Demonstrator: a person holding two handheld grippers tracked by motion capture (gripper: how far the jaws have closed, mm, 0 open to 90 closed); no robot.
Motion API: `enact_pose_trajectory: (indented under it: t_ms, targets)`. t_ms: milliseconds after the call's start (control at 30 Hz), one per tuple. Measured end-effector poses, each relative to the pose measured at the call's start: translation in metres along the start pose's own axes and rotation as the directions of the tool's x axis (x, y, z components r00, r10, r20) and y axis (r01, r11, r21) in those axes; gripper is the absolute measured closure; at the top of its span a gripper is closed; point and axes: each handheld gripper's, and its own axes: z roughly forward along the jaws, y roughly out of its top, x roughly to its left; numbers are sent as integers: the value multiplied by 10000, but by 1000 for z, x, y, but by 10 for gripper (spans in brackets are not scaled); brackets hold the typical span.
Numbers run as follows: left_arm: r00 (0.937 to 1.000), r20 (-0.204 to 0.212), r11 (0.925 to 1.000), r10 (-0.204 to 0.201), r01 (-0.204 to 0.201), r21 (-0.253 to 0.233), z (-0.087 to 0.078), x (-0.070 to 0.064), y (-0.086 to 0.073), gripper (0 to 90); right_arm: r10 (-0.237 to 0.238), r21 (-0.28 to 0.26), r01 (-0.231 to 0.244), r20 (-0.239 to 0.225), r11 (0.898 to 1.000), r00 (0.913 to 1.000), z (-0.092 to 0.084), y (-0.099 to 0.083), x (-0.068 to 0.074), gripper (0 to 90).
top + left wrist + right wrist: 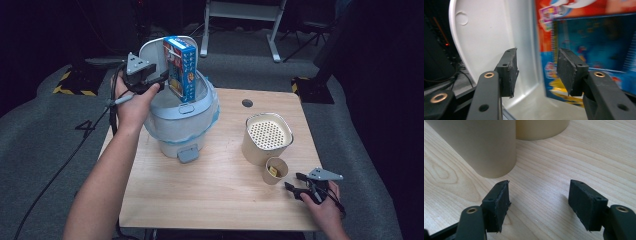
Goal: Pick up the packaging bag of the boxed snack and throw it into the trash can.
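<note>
While the box (180, 67) stands upright in the open bin (183, 125), tilted a little and leaning near the raised lid (152, 55), the left gripper (159, 79) is held just beside its left face at the bin's far-left rim. Seen in the left gripper view, the jaws stand partly apart with nothing pressed between the pads; the box (584, 47) is seen past the right jaw, blurred, and the white inside of the lid (486, 37) lies behind the left jaw. Whether a pad touches the box cannot be told. A blue-edged liner (212, 107) is folded over the bin's rim, and a grey pedal (188, 153) juts from its near side. At the right of the table (210, 190) a tan canister (265, 137) with a perforated top is set, with a small cup (275, 170) touching or just beside its near side. The right gripper (292, 182) is rested low at the table's near-right corner, near the cup, jaws pointing left. In the right gripper view its jaws are seen apart over bare wood, gripping nothing, with the cup (481, 147) just ahead of the left jaw and the canister (541, 128) farther off
</note>
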Motion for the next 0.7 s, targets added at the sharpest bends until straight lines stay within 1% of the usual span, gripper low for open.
enact_pose_trajectory:
  t_ms: [33,67,100,233,267,333,400,433,467,533,567,633,700]
  targets:
    - [9999,102,10000,46,-45,-49,-4,-3,0,512,1,-1,-1,-1,10000,10000,0,0,0,335]
    - [9994,312,9998,174,-171,-79,-11,-8,0,508,1,0,-1,-2,10000,10000,0,0,0,335]
    - [9994,312,9998,174,-171,-79,-11,-8,0,505,1,0,-1,-2,10000,10000,0,0,0,335]
    - [9964,728,9990,426,-417,-143,-24,-20,-1,499,2,-2,-2,-2,10000,10000,0,0,0,335]
    - [9954,844,9989,460,-456,-71,-26,-23,-1,498,3,0,-3,1,10000,10000,0,0,0,335]
    - [9910,1245,9983,485,-519,245,-27,-29,-2,487,0,-1,0,-2,10000,10000,0,0,0,335]
    - [9867,1510,9967,601,-675,441,-28,-37,-4,484,0,-1,0,0,10000,10000,0,0,0,335]
    - [9843,1629,9946,676,-793,664,-27,-43,-7,485,2,-1,-2,0,10000,10000,0,0,0,335]
    - [9843,1629,9946,676,-793,664,-27,-43,-7,485,2,-1,-2,0,10000,10000,0,0,0,335]
    - [9828,1679,9918,774,-931,878,-24,-48,-10,485,3,0,-3,-2,10000,10000,0,0,0,335]
    - [9823,1609,9887,958,-1127,992,-21,-49,-11,485,0,-1,0,-2,10000,10000,0,0,0,335]
    - [9829,1472,9854,1110,-1281,1124,-16,-51,-13,486,2,-1,-2,-2,10000,10000,0,0,0,335]
    - [9837,1164,9790,1371,-1525,1355,-10,-52,-14,488,-1,0,1,-1,10000,10000,0,0,0,335]
